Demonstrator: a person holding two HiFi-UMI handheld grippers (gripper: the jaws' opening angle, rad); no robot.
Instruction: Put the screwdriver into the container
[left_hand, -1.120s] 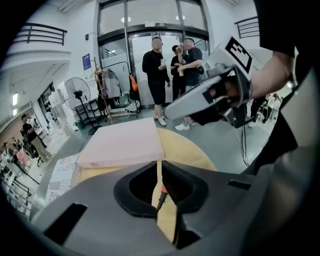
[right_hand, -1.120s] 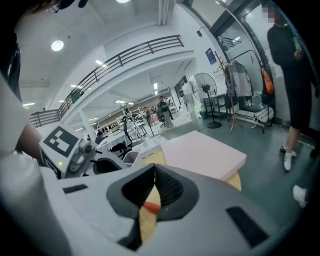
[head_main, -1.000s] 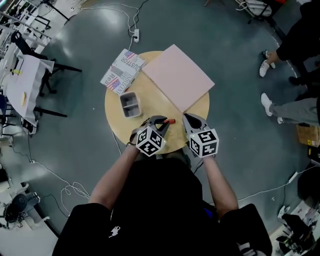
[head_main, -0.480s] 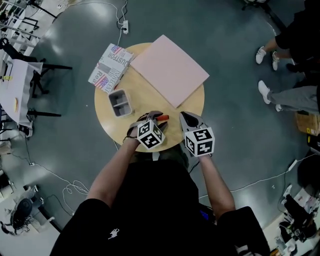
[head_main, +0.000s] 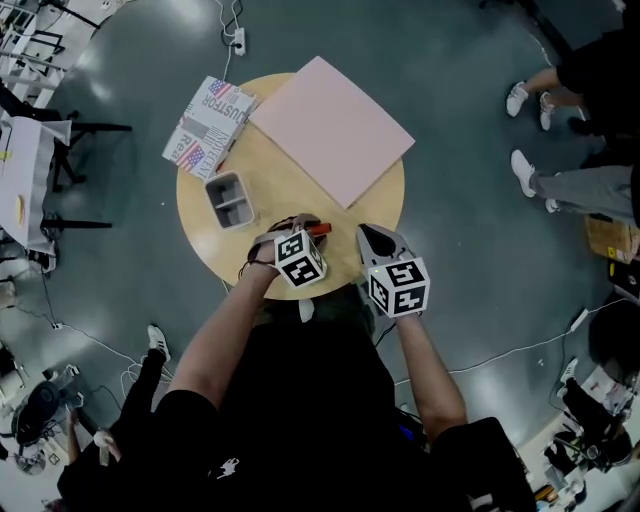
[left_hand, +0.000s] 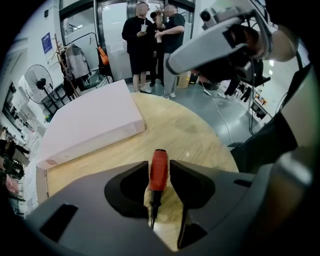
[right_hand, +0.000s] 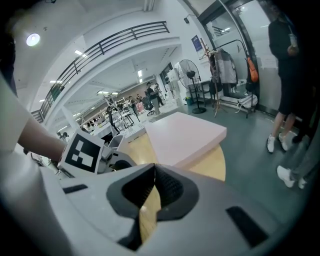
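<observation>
On the round table (head_main: 215, 252), pink box (head_main: 330, 125) at its far side, the right gripper (right_hand: 155, 172) hovers clenched and empty at the near edge, and right of the container (head_main: 229, 199) the left gripper (head_main: 298, 226), jaws just closing but not yet pinching, straddles the screwdriver (left_hand: 159, 170) lying there.

Bright, even overhead light fills the head view, and pale glare shines off the floor (head_main: 120, 60) at upper left. Both gripper views bow hard at the edges, with black corners. A ceiling lamp (right_hand: 33, 39) flares upper left there, and the foreground nearest the lens is soft.
</observation>
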